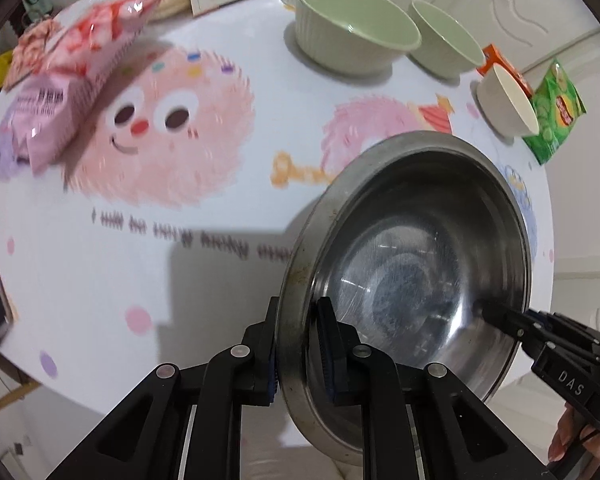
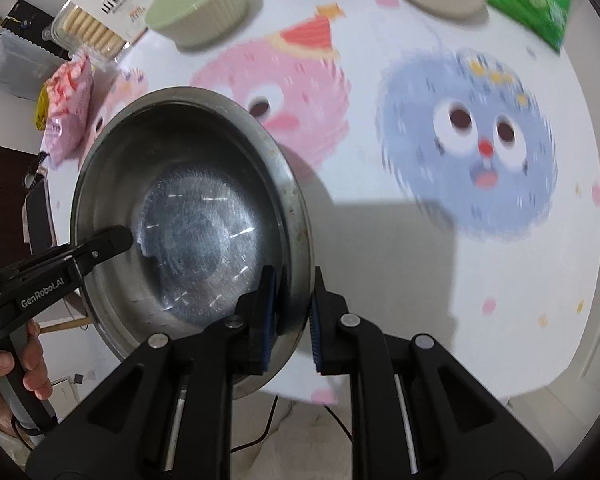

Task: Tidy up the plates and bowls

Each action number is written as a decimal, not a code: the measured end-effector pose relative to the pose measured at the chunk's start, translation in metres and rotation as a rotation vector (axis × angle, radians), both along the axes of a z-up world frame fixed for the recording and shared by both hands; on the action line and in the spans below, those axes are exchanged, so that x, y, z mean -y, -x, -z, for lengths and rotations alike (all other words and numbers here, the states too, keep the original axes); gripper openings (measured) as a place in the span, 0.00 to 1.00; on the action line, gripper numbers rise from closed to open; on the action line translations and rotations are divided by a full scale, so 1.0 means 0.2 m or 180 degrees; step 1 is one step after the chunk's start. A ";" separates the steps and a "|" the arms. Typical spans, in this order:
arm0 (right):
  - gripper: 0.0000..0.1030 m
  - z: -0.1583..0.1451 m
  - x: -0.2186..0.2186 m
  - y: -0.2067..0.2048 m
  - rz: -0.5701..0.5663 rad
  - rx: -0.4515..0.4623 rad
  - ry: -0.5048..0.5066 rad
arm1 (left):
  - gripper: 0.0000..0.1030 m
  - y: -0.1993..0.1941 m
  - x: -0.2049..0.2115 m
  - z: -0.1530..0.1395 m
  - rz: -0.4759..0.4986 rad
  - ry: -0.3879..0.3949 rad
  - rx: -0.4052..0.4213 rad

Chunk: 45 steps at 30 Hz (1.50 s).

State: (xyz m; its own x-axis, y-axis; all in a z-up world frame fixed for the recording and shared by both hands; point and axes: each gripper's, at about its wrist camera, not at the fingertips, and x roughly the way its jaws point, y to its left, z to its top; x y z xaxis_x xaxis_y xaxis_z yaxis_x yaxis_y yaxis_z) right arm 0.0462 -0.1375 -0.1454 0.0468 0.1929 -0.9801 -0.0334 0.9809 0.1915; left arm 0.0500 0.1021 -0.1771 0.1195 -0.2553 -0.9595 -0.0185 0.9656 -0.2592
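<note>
The round table (image 1: pixel 100 280), covered in a white cloth printed with fuzzy pink and blue cartoon faces, fills the space beyond both sets of jaws. Over its near edge sits the steel bowl (image 1: pixel 412 248), wide and shallow, with a broad flat rim speckled with brownish spots and a scuffed, scratched bottom that catches streaks of light. The left gripper (image 1: pixel 296 344) pinches the bowl's rim, one pad outside the wall and one inside, jaws drawn close on the metal. The right gripper (image 2: pixel 292 316) pinches the opposite side of the rim the same way. Far past the jaws stand a ribbed pale green bowl (image 1: pixel 352 28), a smaller green bowl (image 1: pixel 446 40) just beside it, and a cream bowl (image 1: pixel 508 100). Left of the left jaws lies a pink snack bag (image 1: pixel 72 76).
</note>
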 end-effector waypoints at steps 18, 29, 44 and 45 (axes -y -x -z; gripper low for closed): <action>0.19 0.10 -0.20 -0.27 -0.0059 0.0231 0.0241 | 0.18 -0.27 -0.10 0.14 -0.0183 -0.0066 0.0058; 0.45 -0.03 -0.18 -0.25 0.0100 0.0338 0.0257 | 0.88 -0.20 -0.24 0.04 -0.0360 -0.0135 0.0269; 0.75 -0.35 -0.06 -0.42 0.0359 0.0504 0.0155 | 1.00 -0.39 -0.25 -0.26 -0.0338 -0.0014 0.0482; 0.75 -0.34 -0.06 -0.44 0.0378 0.0500 0.0166 | 1.00 -0.42 -0.22 -0.26 -0.0326 -0.0047 0.0468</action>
State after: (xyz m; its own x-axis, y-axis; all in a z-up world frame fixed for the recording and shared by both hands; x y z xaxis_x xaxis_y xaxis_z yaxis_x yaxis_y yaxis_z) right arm 0.1333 -0.1261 -0.0765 0.2194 0.1262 -0.9674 0.0575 0.9882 0.1419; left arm 0.1348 0.1465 -0.1251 0.2834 -0.2206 -0.9333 -0.0799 0.9644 -0.2522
